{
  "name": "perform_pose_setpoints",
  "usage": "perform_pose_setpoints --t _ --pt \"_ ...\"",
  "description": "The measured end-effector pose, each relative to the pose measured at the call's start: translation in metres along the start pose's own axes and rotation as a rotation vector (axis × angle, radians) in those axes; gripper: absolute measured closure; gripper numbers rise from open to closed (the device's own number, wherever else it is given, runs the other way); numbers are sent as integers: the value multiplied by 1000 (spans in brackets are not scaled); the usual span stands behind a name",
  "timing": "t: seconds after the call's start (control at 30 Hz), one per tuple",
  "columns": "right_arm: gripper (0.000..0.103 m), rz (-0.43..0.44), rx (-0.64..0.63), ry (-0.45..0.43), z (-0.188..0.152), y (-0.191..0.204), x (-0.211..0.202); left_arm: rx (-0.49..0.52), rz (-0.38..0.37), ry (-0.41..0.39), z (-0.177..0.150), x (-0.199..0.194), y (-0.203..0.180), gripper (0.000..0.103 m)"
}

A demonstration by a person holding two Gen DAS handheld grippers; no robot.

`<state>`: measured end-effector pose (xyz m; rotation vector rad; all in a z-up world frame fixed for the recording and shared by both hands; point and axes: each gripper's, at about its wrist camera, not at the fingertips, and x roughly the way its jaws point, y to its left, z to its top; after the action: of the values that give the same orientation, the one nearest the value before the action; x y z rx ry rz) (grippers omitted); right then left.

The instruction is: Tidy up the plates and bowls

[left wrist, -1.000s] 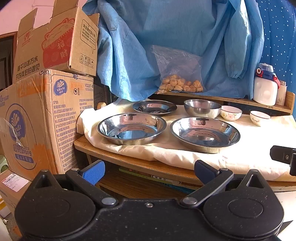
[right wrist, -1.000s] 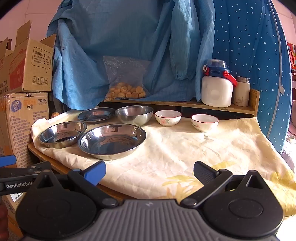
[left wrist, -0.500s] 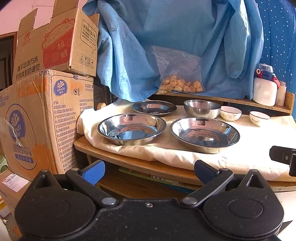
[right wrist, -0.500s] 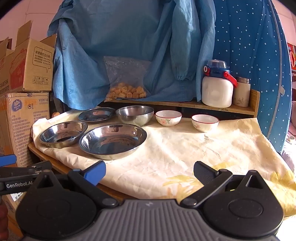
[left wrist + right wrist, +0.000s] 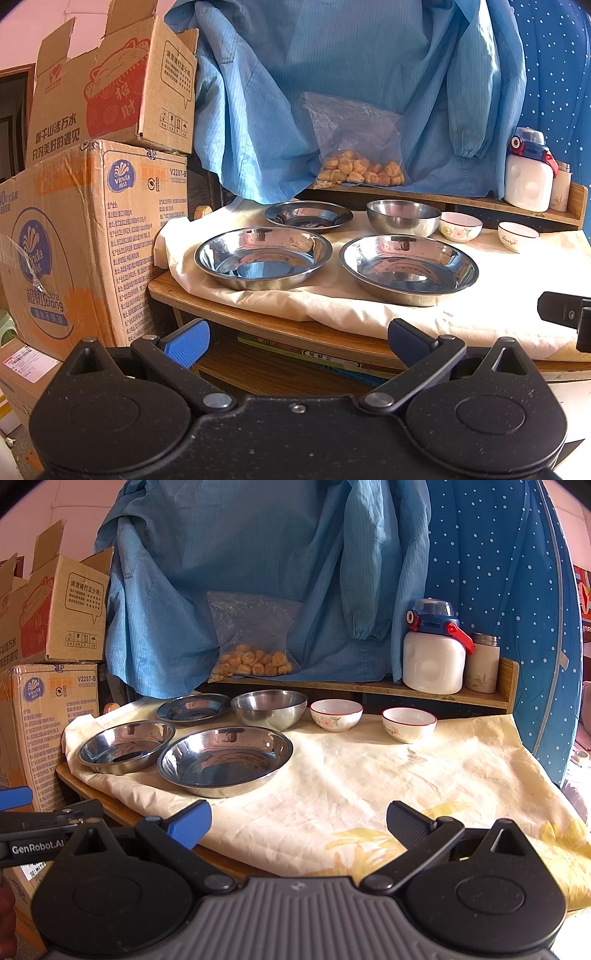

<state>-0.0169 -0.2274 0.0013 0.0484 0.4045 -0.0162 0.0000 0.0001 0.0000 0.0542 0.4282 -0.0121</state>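
On a cloth-covered table stand two large steel plates, the left plate and the right plate. Behind them sit a smaller steel dish, a steel bowl and two white ceramic bowls, one flowered and one further right. My left gripper hangs open in front of the table edge, short of the plates. My right gripper is open over the cloth's near edge, holding nothing.
Stacked cardboard boxes stand left of the table. A blue garment and a bag of snacks hang at the back. A white bottle and a cup rest on a rear wooden shelf. Books lie under the tabletop.
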Motion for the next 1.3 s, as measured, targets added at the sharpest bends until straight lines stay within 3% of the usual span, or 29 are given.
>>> perform_pose_setpoints --t 1.3 --pt "0 -2 0 5 1 1 2 1 -2 -4 2 -1 -2 1"
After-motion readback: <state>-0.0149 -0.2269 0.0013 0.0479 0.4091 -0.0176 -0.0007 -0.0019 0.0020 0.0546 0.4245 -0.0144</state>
